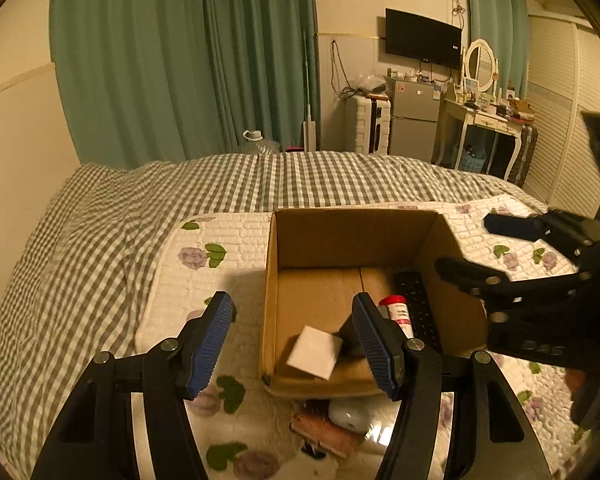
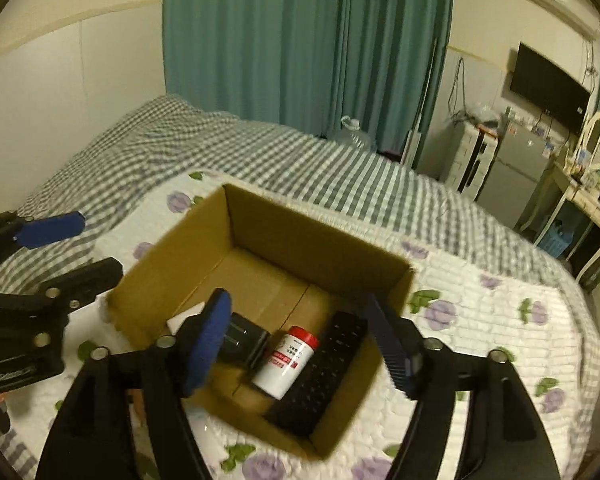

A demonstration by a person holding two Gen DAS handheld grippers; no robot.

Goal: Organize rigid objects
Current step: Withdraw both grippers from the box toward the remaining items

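An open cardboard box (image 1: 352, 236) (image 2: 312, 244) stands on the flowered quilt. Inside lie a white bottle with a red cap (image 2: 286, 362) (image 1: 398, 314), a black cube-like object (image 2: 244, 342) (image 1: 352, 336), a black perforated slab (image 2: 324, 372) (image 1: 418, 304) and a flat white square piece (image 1: 316, 352) (image 2: 188, 320). My right gripper (image 2: 302, 346) (image 1: 480, 246) hangs open above the box's near right part, over the bottle, with its pads touching nothing. My left gripper (image 1: 296, 344) (image 2: 72, 252) is open at the box's near left corner and holds nothing.
Just in front of the box, on the quilt, lie a white rounded object (image 1: 350, 414) and a pinkish flat item (image 1: 324, 432). A grey checked bedspread (image 1: 140, 208) covers the far bed. Green curtains, a fridge (image 1: 416, 120) and a dressing table (image 1: 488, 120) stand beyond.
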